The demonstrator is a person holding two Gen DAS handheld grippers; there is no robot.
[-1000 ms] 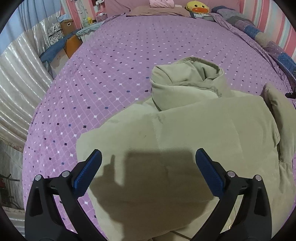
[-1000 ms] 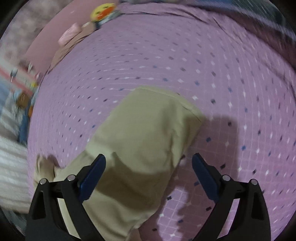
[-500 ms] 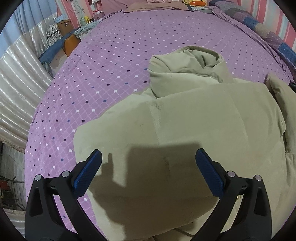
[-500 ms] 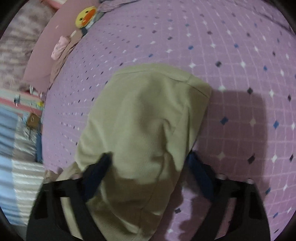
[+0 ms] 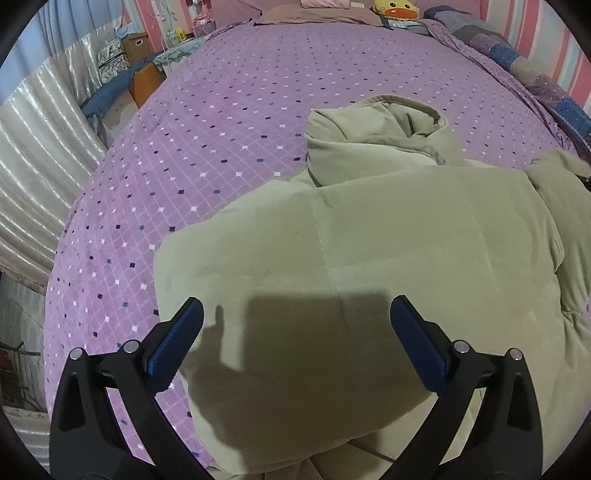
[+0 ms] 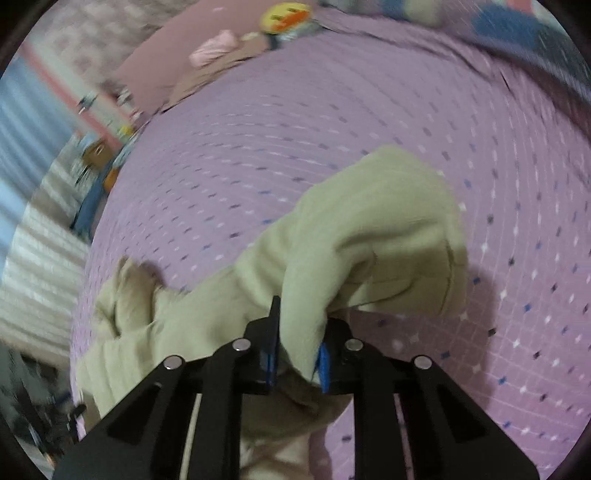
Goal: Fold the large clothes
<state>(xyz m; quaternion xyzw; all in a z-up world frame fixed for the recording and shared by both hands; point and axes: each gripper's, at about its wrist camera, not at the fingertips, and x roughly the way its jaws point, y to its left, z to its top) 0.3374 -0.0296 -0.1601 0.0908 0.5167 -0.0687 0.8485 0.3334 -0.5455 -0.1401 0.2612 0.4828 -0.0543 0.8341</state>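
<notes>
Purple diamond-patterned bedspread (image 5: 229, 122) lies beneath a padded khaki-green hooded jacket (image 5: 388, 258). Its sleeve (image 6: 369, 236) is gripped by the clenched right claw (image 6: 297, 354) and should be carried flat across the body under the released left claw (image 5: 295, 332).

Both my grippers look the same: the left gripper (image 5: 295, 332) and right gripper (image 6: 298, 345) are matte black plastic with triangular cutouts in the arms, shiny silver screws at the joints, and textured blue pads (image 5: 177, 345) on the fingers.

Looking like home bedroom: purple bed (image 5: 258, 110) filling view, duck plush (image 5: 395, 8) lying by pillows (image 5: 325, 3), curtains (image 5: 33, 147) hanging alongside.
</notes>
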